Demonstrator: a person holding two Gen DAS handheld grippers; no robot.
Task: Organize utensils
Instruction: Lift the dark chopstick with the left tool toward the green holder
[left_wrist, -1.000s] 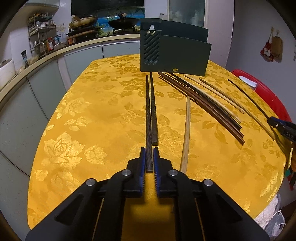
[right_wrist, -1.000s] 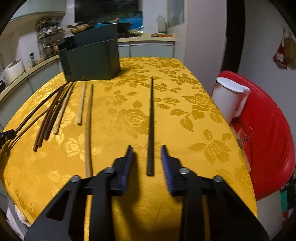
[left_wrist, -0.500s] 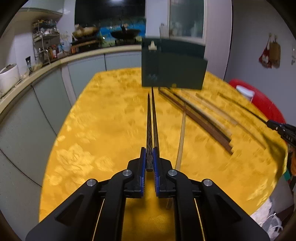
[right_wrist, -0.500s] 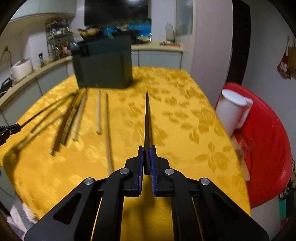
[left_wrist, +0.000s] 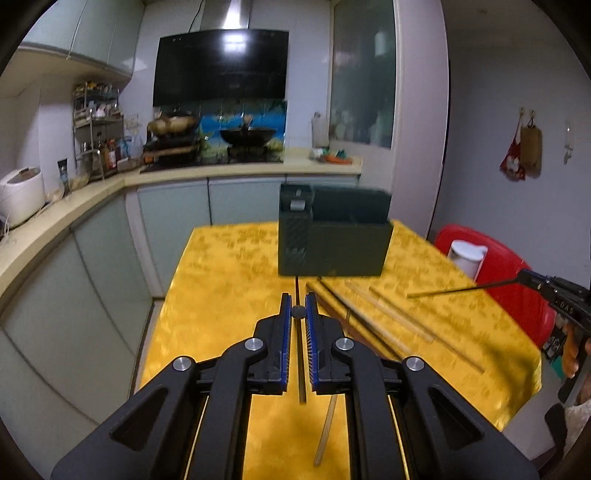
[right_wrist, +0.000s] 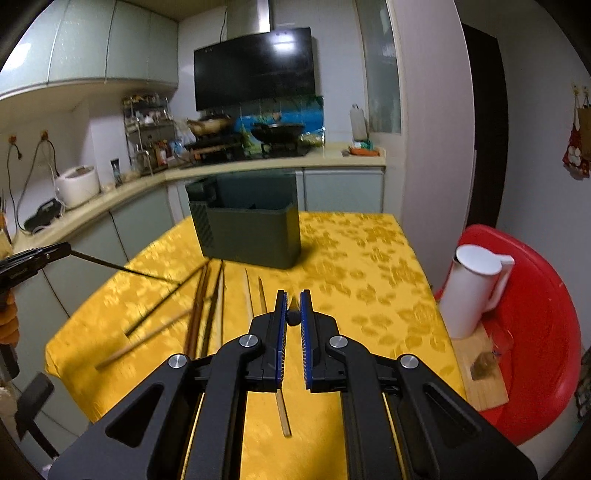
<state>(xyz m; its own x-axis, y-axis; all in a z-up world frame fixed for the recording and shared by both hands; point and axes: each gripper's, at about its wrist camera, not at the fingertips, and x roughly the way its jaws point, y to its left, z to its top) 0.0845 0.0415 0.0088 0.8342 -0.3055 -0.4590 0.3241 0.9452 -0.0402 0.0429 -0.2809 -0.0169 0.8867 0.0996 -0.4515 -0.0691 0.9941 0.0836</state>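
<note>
The left fingers (left_wrist: 298, 312) are pinching shut on a dark chopstick (left_wrist: 298, 311) low in the middle of the frame, and the right fingers (right_wrist: 293, 314) are squeezing shut on a black chopstick (right_wrist: 293, 314) the same way, each stick pointing straight ahead. The dark green box (left_wrist: 332, 236) is standing past both tips at the far end of the yellow desk (left_wrist: 229, 280), looking about as near to either hand. More loose chopsticks (right_wrist: 201, 314) are lying long-ways toward the box.

tablecloth (left_wrist: 229, 273): yellow floral | holder (left_wrist: 347, 247): dark green | tub (right_wrist: 535, 325): red
</note>
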